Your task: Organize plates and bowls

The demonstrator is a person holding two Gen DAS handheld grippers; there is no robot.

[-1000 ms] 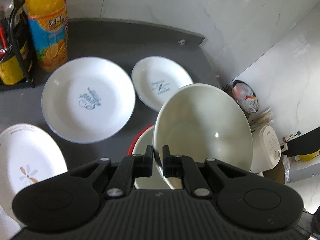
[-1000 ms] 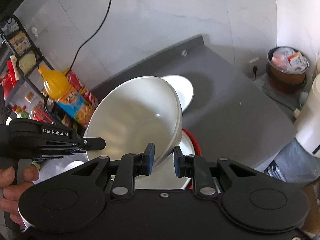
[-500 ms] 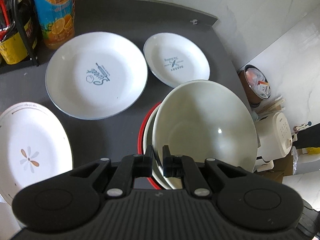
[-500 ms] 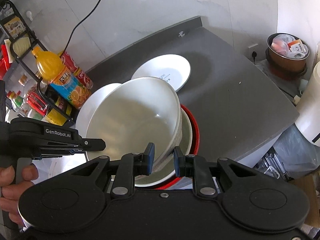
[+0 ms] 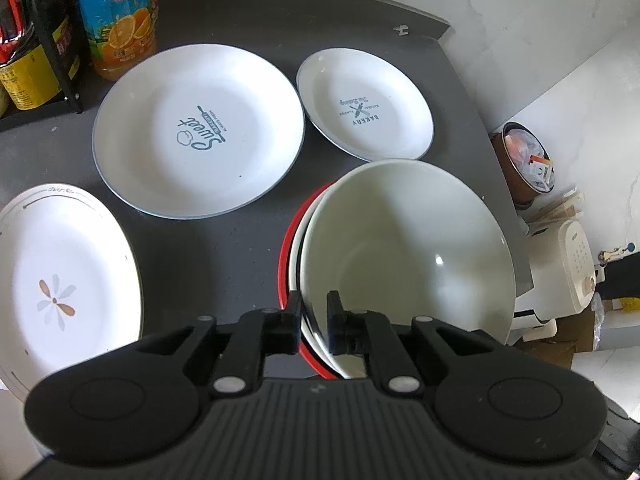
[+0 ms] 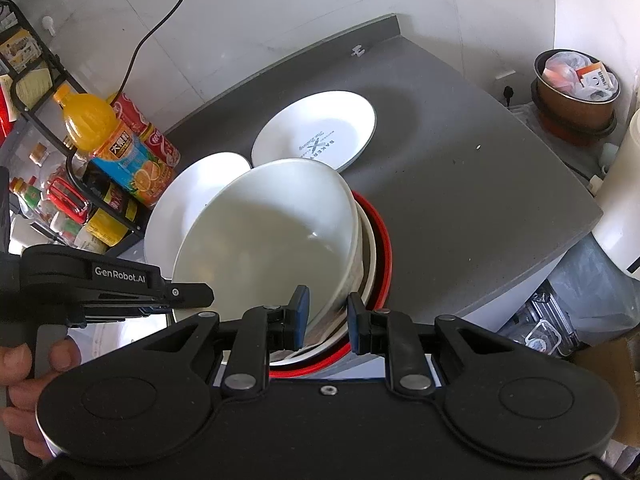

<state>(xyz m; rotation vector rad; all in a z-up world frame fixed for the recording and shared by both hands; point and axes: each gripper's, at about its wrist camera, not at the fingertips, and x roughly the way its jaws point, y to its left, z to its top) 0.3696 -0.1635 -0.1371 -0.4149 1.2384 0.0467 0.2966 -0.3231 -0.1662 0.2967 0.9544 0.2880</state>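
A: Count?
B: Three plates (image 5: 199,130) flat on the grey counter (image 5: 248,12), two bowls nested on a red plate (image 6: 382,250).
A: Grippers?
B: Left gripper (image 5: 313,322) and right gripper (image 6: 324,318) each straddle the top bowl's (image 5: 404,244) rim; clamped or loose, can't tell.

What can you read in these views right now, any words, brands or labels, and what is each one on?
"Sweet": large plate; smaller print beside it is unreadable.
"BAKERY", with "The Baking" in script: small plate; the tiny words flanking the crossed tools are blurred.
"大果粒": juice bottle label.
"GenRobot.AI": left gripper body, seen from the right wrist.
Rack jars, the red pack and bin wrappers: too small to read.
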